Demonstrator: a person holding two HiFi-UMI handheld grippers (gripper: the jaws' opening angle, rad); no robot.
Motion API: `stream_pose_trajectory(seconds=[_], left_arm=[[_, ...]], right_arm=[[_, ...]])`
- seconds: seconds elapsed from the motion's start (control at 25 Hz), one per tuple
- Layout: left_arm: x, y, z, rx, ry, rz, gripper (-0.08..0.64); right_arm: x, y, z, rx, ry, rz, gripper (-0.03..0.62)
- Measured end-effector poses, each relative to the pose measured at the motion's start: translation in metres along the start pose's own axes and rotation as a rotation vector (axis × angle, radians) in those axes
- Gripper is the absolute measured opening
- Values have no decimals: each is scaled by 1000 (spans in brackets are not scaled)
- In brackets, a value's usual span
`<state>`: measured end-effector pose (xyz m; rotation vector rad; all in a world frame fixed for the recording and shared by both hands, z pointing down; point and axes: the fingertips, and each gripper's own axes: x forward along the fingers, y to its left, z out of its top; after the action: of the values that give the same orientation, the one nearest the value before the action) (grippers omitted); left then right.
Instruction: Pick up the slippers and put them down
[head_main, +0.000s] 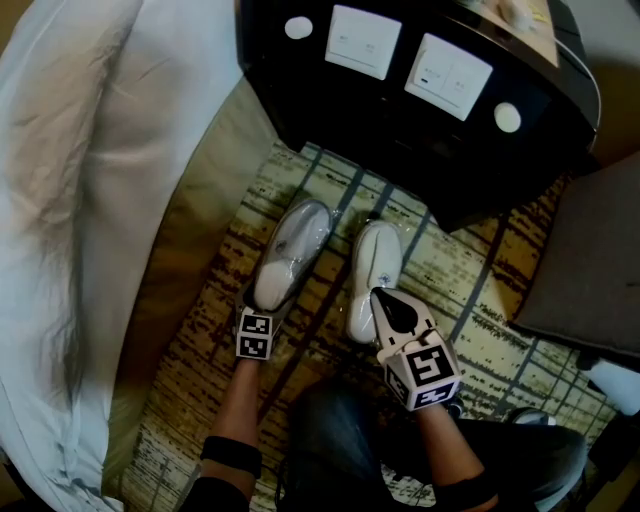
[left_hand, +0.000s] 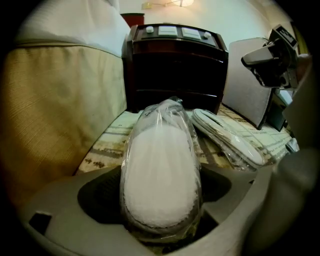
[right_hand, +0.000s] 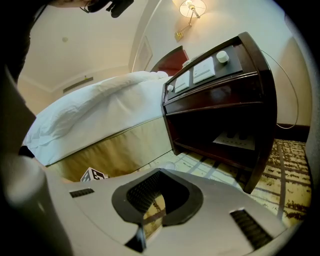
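Two white slippers, each wrapped in clear plastic, lie side by side on the patterned carpet (head_main: 500, 300). My left gripper (head_main: 262, 300) is shut on the heel end of the left slipper (head_main: 290, 250). In the left gripper view that slipper (left_hand: 160, 150) fills the gap between the jaws of the left gripper (left_hand: 161, 192), its toe pointing at the nightstand. The right slipper (head_main: 372, 270) lies flat, also seen as the right slipper (left_hand: 227, 137) beside the held one. My right gripper (head_main: 390, 308) hovers over its heel end, shut with nothing in it; in its own view the right gripper (right_hand: 156, 200) shows only carpet through a narrow slit.
A dark wooden nightstand (head_main: 420, 90) with white switch panels stands just beyond the slippers' toes. The bed with its white duvet (head_main: 90, 200) and beige skirt (head_main: 200, 230) runs along the left. A grey padded seat (head_main: 590, 260) is at the right. My knees are below.
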<state>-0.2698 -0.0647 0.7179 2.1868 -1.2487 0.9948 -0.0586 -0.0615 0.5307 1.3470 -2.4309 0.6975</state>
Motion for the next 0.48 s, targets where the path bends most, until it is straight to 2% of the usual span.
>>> stream_pose_trajectory(seconds=[0.2,0.48], left_arm=[[-1,5,30,15,-12,2,422],[2,10,94,43,-47,5,422]], right_arm=[[1,-2,5,5,-10,-1,12],[3,-5,11,15,-30,-5,12]])
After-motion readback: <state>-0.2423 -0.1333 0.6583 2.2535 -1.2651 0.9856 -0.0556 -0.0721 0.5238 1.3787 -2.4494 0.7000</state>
